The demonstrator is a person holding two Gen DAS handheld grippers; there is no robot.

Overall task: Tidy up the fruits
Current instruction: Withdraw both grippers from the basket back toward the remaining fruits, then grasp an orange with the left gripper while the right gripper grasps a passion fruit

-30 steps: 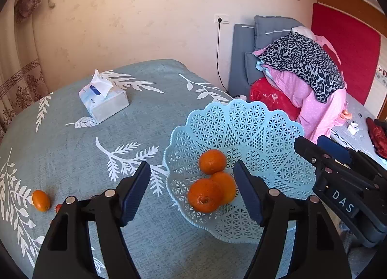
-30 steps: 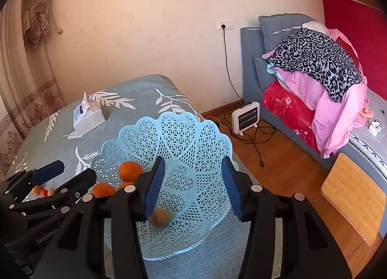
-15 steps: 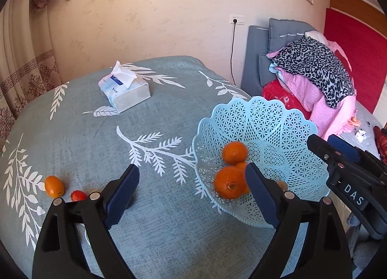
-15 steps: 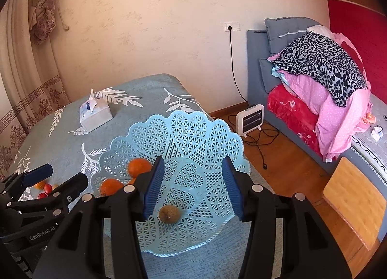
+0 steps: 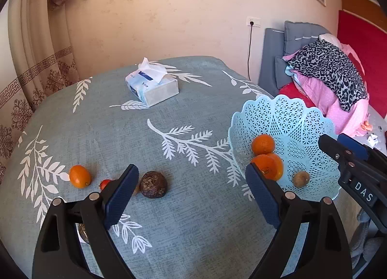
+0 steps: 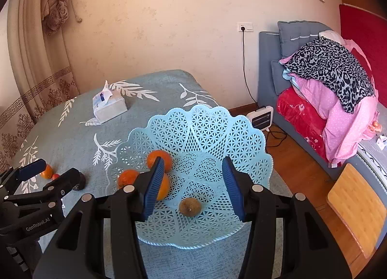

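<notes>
A light blue lattice basket (image 5: 285,119) (image 6: 208,131) stands at the table's right edge and holds three oranges (image 5: 263,144) (image 6: 167,155) and a small brown kiwi (image 5: 301,179) (image 6: 190,207). On the cloth to its left lie a dark brown wrinkled fruit (image 5: 153,184), a small orange fruit (image 5: 80,176) and a tiny red fruit (image 5: 105,183). My left gripper (image 5: 191,194) is open and empty, above the cloth between the dark fruit and the basket. My right gripper (image 6: 193,189) is open and empty over the basket.
A tissue pack (image 5: 152,85) (image 6: 109,106) lies at the far side of the blue leaf-print cloth (image 5: 121,138). A curtain (image 5: 36,56) hangs on the left. A sofa with piled bedding (image 6: 326,80), a small heater (image 6: 261,117) and a wooden stool (image 6: 358,206) stand to the right.
My left gripper has swung left, away from the basket, bringing the dark fruit and the small loose fruits into view. The kiwi now lies in the basket. My right gripper has pulled back slightly.
</notes>
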